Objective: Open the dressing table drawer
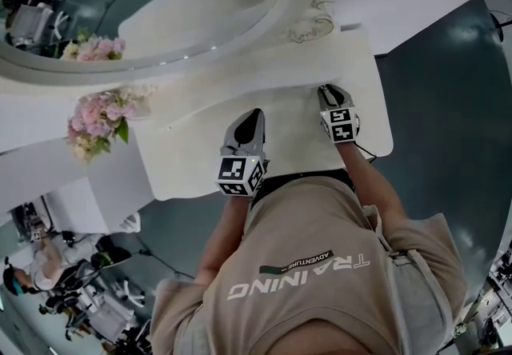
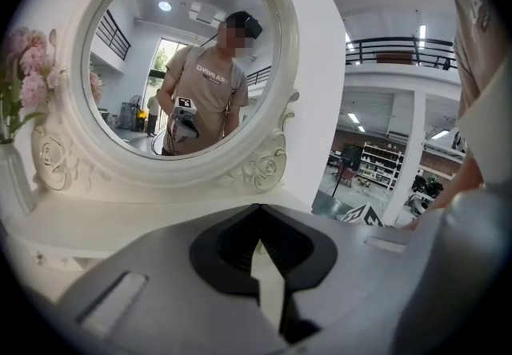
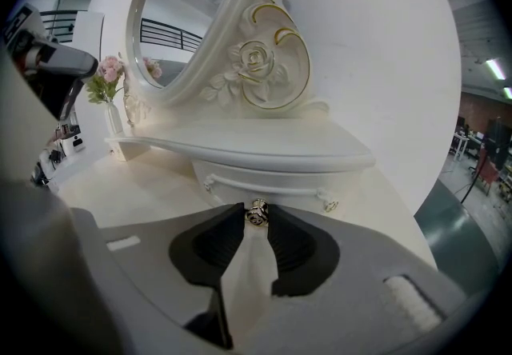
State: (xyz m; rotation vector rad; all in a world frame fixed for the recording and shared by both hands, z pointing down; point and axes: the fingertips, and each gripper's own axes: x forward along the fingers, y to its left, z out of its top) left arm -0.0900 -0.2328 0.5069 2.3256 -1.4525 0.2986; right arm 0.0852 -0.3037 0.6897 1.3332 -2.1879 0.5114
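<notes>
Closing round the knob (image 3: 257,213), the right gripper (image 3: 254,222) hasn't clamped yet; drawer (image 3: 264,184) unopened. Left gripper (image 2: 258,225) pinched together, empty.

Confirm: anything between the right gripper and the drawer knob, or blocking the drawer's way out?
Nothing visible. The knob sits between the tips of the right gripper, whose jaws are closing around it. The tabletop in front of the drawer looks bare, so it should slide out freely.
</notes>
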